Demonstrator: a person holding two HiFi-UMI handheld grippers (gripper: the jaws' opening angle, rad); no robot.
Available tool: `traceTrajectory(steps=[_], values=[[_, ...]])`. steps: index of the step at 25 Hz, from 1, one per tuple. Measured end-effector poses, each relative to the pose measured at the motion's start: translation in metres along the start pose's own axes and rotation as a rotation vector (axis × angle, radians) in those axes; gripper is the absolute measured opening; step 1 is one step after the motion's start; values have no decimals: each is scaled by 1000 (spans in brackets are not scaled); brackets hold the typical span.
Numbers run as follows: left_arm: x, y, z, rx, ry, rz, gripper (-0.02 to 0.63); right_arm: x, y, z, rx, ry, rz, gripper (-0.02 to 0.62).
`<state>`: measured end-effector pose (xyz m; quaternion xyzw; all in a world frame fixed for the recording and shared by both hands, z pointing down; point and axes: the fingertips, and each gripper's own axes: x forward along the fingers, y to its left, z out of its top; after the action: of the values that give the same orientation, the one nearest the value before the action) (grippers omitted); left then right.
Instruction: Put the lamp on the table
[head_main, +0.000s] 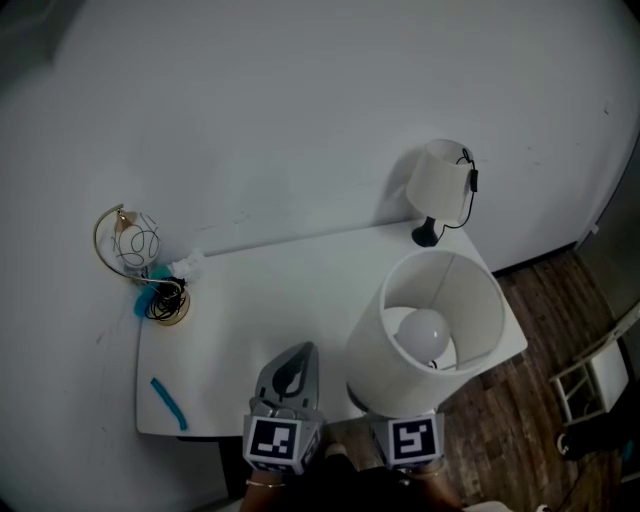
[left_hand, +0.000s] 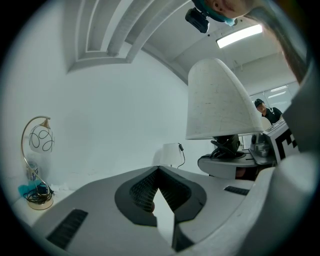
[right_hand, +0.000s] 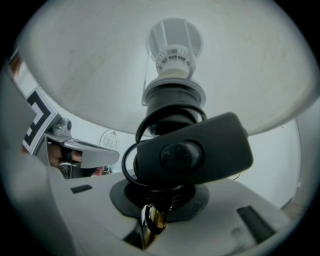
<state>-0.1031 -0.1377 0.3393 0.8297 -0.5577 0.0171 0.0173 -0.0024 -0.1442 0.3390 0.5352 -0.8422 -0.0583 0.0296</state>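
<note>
Nearest, held level in the right gripper (right_hand: 154, 212): a tall white drum-shaded lamp (head_main: 432, 325) with a round white bulb (head_main: 424, 333), clamped at its brass-coloured stem (right_hand: 150, 225), with a black cord and oblong black switch (right_hand: 192, 156) bundled just above the grip. Beside it, the left gripper (left_hand: 158, 171), pressed together at the tips on nothing and taking no part in the hold. Judged as mid-carry: hangs with its shade over the near right corner of the white rectangular table (head_main: 290, 290), hides its own foot beneath that shade, so impossible to tell whether touching the top; shows no sign of release. Left to do, by that reading: lower onto a bare patch, stand upright, open the right jaws, draw back. Plenty of bare tabletop ahead and to the left for that. At the near left edge, a short bright-blue strip (head_main: 168, 402). Further back on the left, a gold arched wire-globe lamp (head_main: 122, 240), with a coil of black cable (head_main: 165, 300) and something turquoise at its foot, and a crumpled white scrap (head_main: 188, 265) just beside. At the far right corner, a small white-shaded lamp on a black foot (head_main: 440, 180), with a dangling cord. Behind, a plain white wall (head_main: 300, 100), flush against the table's back edge. To the right, dark wood-plank floor (head_main: 540, 400) and part of a white frame (head_main: 590, 380), too cropped to name. Overhead in the left gripper view, a bright ceiling strip light (left_hand: 239, 36).
</note>
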Motion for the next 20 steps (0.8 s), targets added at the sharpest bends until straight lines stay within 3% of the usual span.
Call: traceTrajectory(steps=[20], values=[[0,14,-12,-27,13,-2,-2,12,10,-7,-11,7,-16,55]])
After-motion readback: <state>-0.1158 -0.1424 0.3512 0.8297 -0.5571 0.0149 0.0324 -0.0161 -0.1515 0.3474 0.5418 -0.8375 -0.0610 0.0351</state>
